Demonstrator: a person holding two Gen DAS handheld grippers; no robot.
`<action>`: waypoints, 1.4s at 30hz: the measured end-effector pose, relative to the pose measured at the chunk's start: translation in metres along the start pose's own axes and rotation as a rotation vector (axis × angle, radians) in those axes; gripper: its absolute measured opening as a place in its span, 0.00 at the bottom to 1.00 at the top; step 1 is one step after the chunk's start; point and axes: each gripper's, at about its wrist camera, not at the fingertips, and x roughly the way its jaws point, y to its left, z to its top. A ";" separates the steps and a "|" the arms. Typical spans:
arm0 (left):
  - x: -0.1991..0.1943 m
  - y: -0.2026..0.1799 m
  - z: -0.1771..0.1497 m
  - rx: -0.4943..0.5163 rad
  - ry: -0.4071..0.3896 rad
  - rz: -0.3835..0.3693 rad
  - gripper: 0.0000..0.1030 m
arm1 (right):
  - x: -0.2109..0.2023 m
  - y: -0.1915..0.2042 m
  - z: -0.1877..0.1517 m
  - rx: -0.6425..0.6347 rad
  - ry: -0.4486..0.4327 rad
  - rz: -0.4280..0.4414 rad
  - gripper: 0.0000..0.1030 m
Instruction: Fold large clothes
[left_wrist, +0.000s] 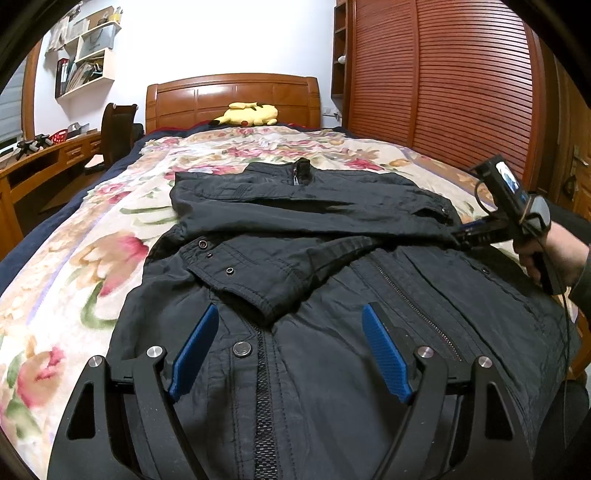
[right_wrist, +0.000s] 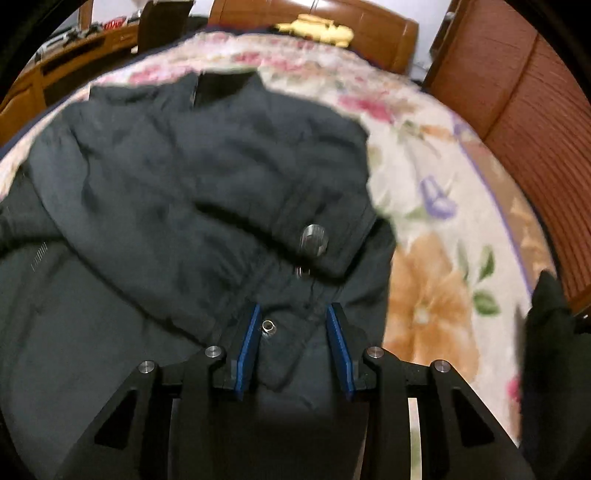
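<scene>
Lying on floral bedspread (left_wrist: 92, 221): black jacket (left_wrist: 332, 295); wooden headboard (left_wrist: 232, 98) behind; left tongs (left_wrist: 291, 321) spread, right tongs (right_wrist: 293, 314) spread.

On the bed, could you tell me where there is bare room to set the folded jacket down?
Free floral blanket lies between the jacket collar and the plush toy, and along the jacket's left. The near end is crowded.

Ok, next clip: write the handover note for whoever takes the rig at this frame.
Left gripper: open, empty, over the jacket's front zipper.
Right gripper: jaws parted around a fold at the jacket's right edge, not closed on it.
Black jacket: front up on the floral bedspread, collar toward the headboard, both sleeves folded across the chest.
Left to do: fold the body up; no such fold is made yet.
</scene>
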 end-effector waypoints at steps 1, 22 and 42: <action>0.000 0.000 0.000 -0.002 0.000 -0.001 0.78 | -0.001 -0.001 -0.002 0.007 -0.009 0.010 0.37; -0.033 0.001 -0.014 0.015 -0.004 0.004 0.78 | -0.132 0.006 -0.119 0.042 -0.211 0.135 0.38; -0.121 0.065 -0.047 0.012 0.038 0.113 0.71 | -0.183 0.004 -0.198 0.053 -0.233 0.099 0.60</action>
